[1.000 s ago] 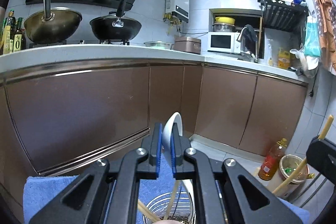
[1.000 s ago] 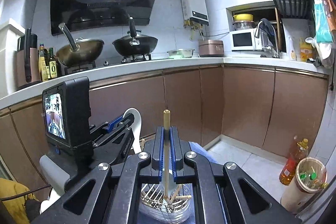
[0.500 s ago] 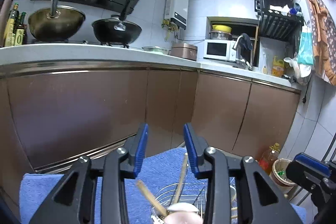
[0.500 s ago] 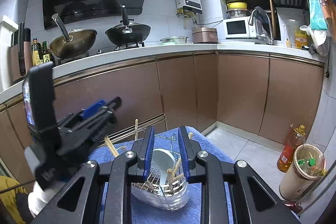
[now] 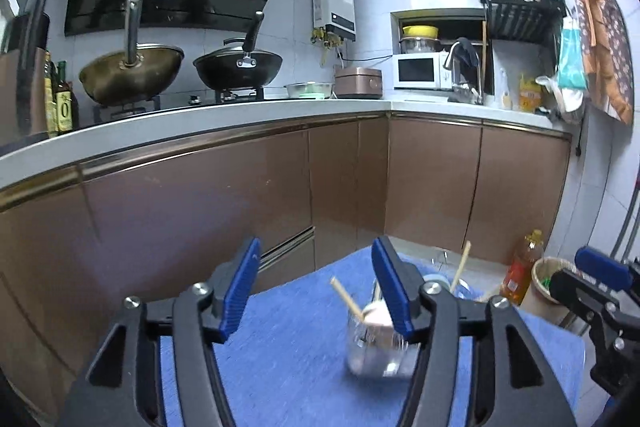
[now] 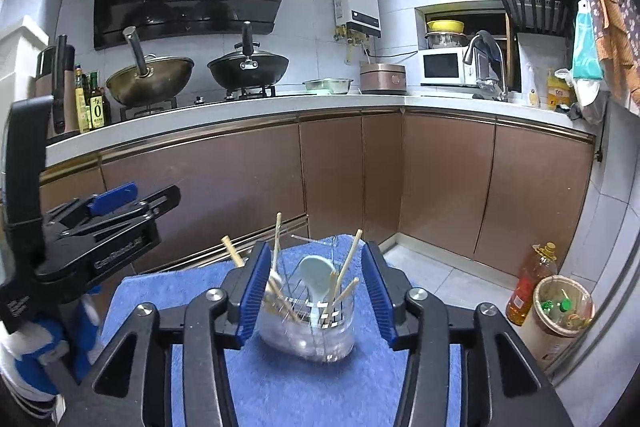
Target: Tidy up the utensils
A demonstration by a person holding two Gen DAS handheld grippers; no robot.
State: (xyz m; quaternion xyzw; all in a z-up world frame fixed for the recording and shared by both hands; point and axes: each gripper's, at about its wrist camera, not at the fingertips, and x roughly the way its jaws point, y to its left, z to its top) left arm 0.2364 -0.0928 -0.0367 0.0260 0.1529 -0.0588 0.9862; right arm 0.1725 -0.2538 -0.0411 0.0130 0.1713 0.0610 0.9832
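We hold a two-finger gripper in each hand above a blue towel in a kitchen. The clear utensil holder stands on the towel between the fingers of the right gripper, untouched. In it stand a pale spoon and several wooden chopsticks. From the left wrist view the holder is blurred and partly hidden behind the right finger of the left gripper, so its contents are hard to make out there. Both grippers' fingers are spread wide and empty. A second ago the left gripper pinched the spoon and the right pinched a chopstick; both now rest in the holder.
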